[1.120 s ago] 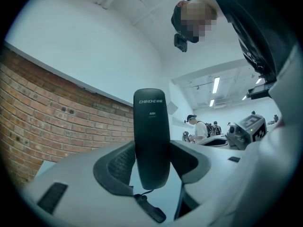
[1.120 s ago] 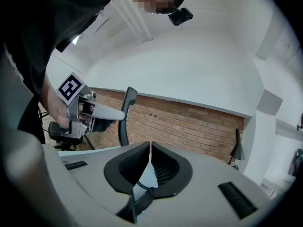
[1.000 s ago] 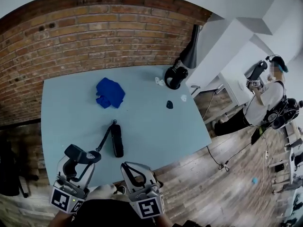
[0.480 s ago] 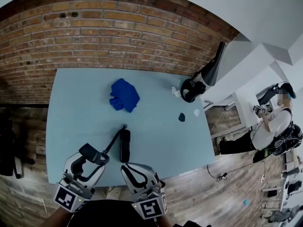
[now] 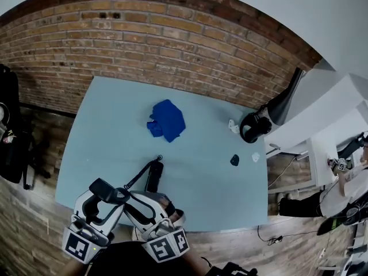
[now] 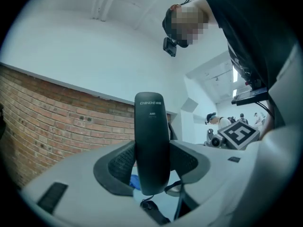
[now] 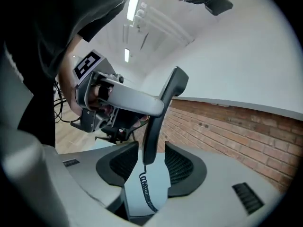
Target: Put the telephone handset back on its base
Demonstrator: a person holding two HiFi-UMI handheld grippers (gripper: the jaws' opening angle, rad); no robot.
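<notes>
Handset off its base and held in your left gripper, over the near edge of the bench. In the left gripper view the jaws are closed onto the handset, both pads hard against its sides. It stands upright between them with the printed end on top.

Right gripper: jaws have just been opening. They now stand partly apart, with the handset's lower end between them. There is a narrow gap at each pad and no pressure from either. In the head view your right gripper comes in from the right, close against the left one.

Base is a slim black unit lying flat on the bench, just beyond the two grippers and slightly to their right. It is apart from the handset. Coiled cord runs from the base's far end towards the handset. The right gripper view shows the cord hanging from the handset's lower end, down through the gap between the jaws.

Elsewhere on the bench:
- Crumpled blue cloth lies farther back, well apart from the base.
- Small dark object lies towards the right edge.

Brick wall runs behind the bench.
</notes>
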